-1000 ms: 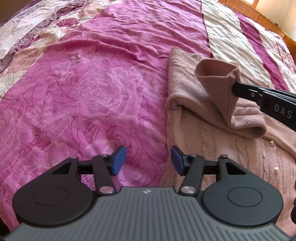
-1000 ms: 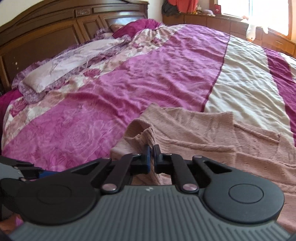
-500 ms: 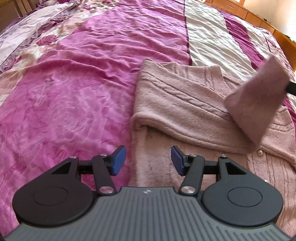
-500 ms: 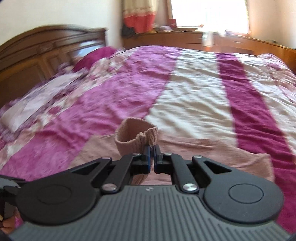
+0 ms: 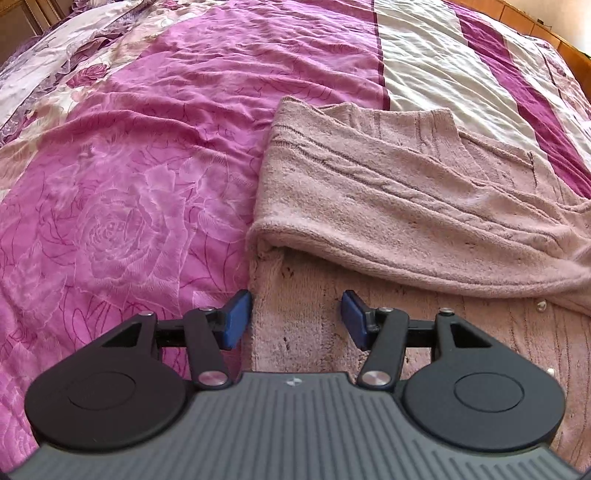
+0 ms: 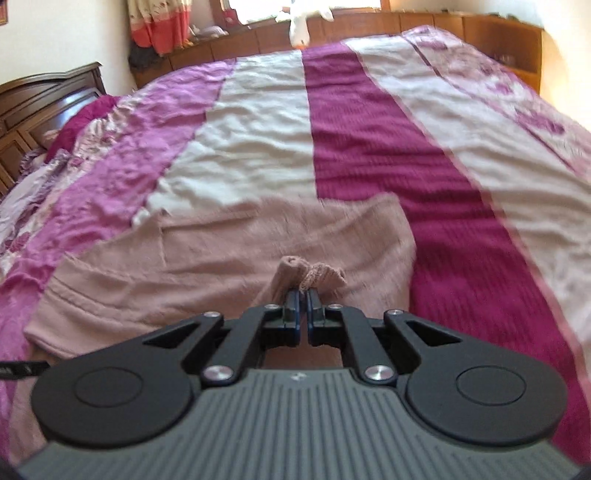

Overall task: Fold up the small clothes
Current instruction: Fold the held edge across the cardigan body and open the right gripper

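Note:
A dusty-pink knitted cardigan lies on the bed, one sleeve folded across its body, small buttons showing at the right. My left gripper hovers open over the cardigan's left edge, nothing between its blue pads. In the right wrist view the cardigan spreads below, and my right gripper is shut on the sleeve's ribbed cuff, which bunches up past the fingertips above the garment's right part.
The bed is covered by a quilt in pink, cream and magenta stripes. A dark wooden headboard is at the left, a low wooden cabinet and a curtained window behind the bed.
My right gripper has carried the cuff rightward across the cardigan, laying the sleeve over the body, and has left the left wrist view. My left gripper has shifted right, over the cardigan's edge.

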Available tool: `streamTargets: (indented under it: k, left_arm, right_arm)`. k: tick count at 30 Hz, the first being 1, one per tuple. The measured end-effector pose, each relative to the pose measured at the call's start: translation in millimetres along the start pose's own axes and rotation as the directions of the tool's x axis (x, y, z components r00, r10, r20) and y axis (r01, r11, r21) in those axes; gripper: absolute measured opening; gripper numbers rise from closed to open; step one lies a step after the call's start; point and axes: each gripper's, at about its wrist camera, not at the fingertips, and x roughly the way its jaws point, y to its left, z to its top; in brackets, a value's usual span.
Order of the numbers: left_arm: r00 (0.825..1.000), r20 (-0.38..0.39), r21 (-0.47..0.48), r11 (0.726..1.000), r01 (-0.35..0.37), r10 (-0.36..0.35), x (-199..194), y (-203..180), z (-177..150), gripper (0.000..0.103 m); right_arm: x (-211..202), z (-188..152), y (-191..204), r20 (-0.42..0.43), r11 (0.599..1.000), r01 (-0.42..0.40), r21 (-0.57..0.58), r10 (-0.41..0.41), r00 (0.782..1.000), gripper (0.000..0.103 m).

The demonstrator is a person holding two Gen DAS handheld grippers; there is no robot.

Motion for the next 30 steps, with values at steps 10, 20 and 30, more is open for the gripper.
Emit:
streamTargets:
  k: [10, 20, 30]
  left_arm:
    - [1.0, -0.01, -0.002, 1.0, 0.005, -0.005, 7, 2, 0, 0.063]
    - [1.0, -0.01, -0.011, 1.0, 0.007, -0.007, 8, 2, 1, 0.066]
    - [1.0, -0.01, 0.014, 1.0, -0.017, 0.017, 9, -4, 1, 0.066]
  right_arm:
    - [3, -19, -14, -0.051, 1.0, -0.003, 0.029, 0.004, 0.999, 0.026]
    - [-8, 7, -16, -0.013, 1.0, -0.008, -0.029, 0.007, 1.0, 0.057]
    - [40, 8, -8, -0.139, 0.998, -0.068, 0.004, 0.068, 0.988, 0.015]
